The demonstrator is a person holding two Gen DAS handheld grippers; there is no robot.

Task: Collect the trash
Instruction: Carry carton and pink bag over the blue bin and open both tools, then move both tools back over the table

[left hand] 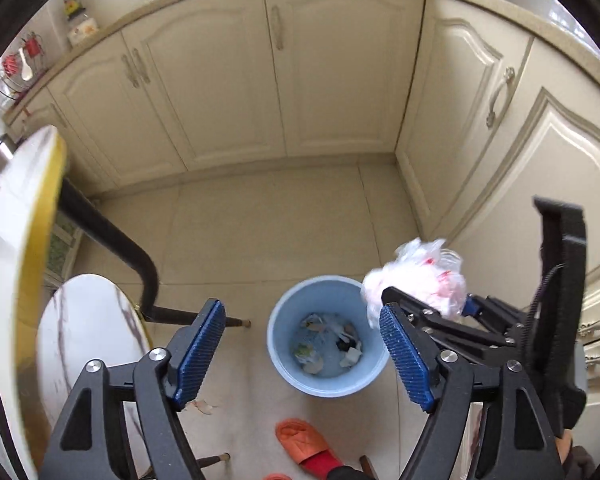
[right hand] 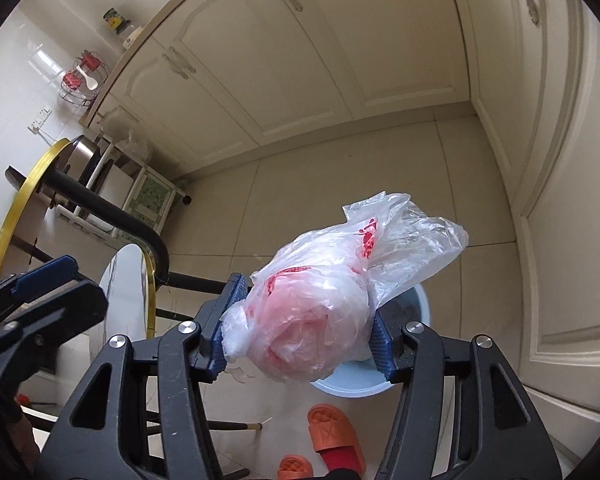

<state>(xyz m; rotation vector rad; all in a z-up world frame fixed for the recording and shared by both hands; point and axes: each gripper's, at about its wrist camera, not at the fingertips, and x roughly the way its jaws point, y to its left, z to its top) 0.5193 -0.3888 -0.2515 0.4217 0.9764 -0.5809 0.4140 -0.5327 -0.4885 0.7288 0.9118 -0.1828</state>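
1. Where the cream cabinets [left hand: 300, 72] meet in a corner, they close off the far side of a pale tiled floor [left hand: 268, 232].
2. A round marble worktop [left hand: 16, 248] with a gold rim stands at the left on black legs, with a smaller round marble top [left hand: 88, 328] below it.
3. A blue trash bin [left hand: 324, 336] sits on the floor with scraps lying at its bottom.
4. The left gripper [left hand: 304, 358] hangs above the bin with its jaws spread wide and nothing between them.
5. The right gripper [right hand: 300, 326] has its jaws pinching a crumpled clear plastic bag [right hand: 328, 304] with red print; the bag sits over the bin's rim, bulging up past the blue pads.
6. An orange slipper [left hand: 304, 444] lies on the floor near the bin.
7. A small scrap [left hand: 204, 406] lies on the floor beside the left jaw.
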